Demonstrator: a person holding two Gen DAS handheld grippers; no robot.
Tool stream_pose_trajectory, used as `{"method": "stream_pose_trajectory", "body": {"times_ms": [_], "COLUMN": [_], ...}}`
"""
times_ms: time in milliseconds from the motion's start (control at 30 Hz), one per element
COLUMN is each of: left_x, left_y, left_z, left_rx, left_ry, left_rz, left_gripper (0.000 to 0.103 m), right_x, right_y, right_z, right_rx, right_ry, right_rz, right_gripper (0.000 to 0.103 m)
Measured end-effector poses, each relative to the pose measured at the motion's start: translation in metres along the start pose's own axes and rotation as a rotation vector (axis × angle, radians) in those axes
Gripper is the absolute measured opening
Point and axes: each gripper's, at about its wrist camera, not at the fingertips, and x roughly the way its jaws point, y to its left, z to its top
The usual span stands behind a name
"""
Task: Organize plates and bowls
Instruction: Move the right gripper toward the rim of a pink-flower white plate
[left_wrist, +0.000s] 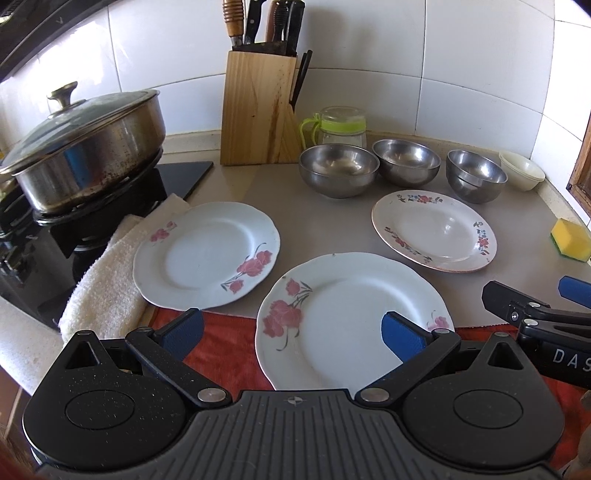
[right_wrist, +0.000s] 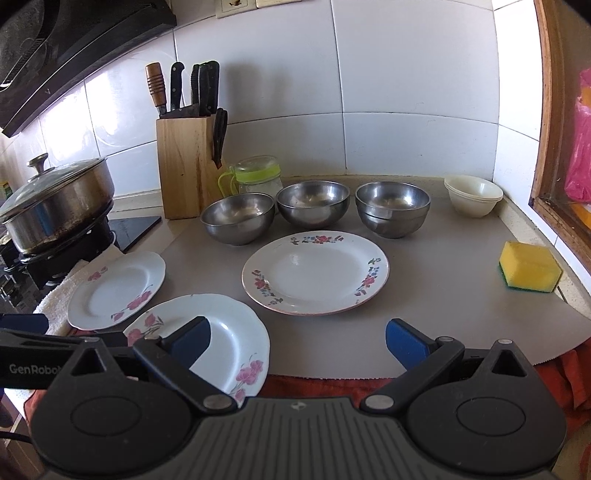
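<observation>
Steel bowls (right_wrist: 314, 203) stood well beyond both tongs; L tongs (left_wrist: 291, 334) apart over nearest plate (left_wrist: 351, 321), R tongs (right_wrist: 297, 341) apart above bare table (right_wrist: 443, 295).

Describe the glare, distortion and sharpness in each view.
Left wrist view: fisheye bends the wall tiles; window glare on the multicolour-flowered plate; scene sharp. Right wrist view: same bending; daylight from the window sheens the steel bowls; edges darken.

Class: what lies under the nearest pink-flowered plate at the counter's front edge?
The nearest plate overhangs a red cloth and the grey mat. How far either runs beneath it is hidden.
</observation>
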Motion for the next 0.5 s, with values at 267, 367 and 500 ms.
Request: {"method": "stream_pose_trajectory", "body": {"times_ms": [267,367,500], "left_x": [-0.002,-0.003,0.0], "left_y": [-0.007,-0.009,-0.007], "left_z": [-0.002,-0.005,-0.011], "left_rx": [-0.002,-0.003,-0.01], "left_ry": [0.004,0.011,0.032], "left_rz": [0.012,0.02,0.026], "left_gripper": [0.103,0.103,0.103], "right_x": [-0.002,-0.001,0.002], "right_y": [-0.006,-0.006,-0.006], "right_z": [-0.003,-0.006,-0.008], "right_rx": [0.002,0.001,0.0], "right_ry": [0.008,0.014,0.03], "right_rz": [0.008,0.014,0.024], "right_gripper": [0.103,0.103,0.103]}}
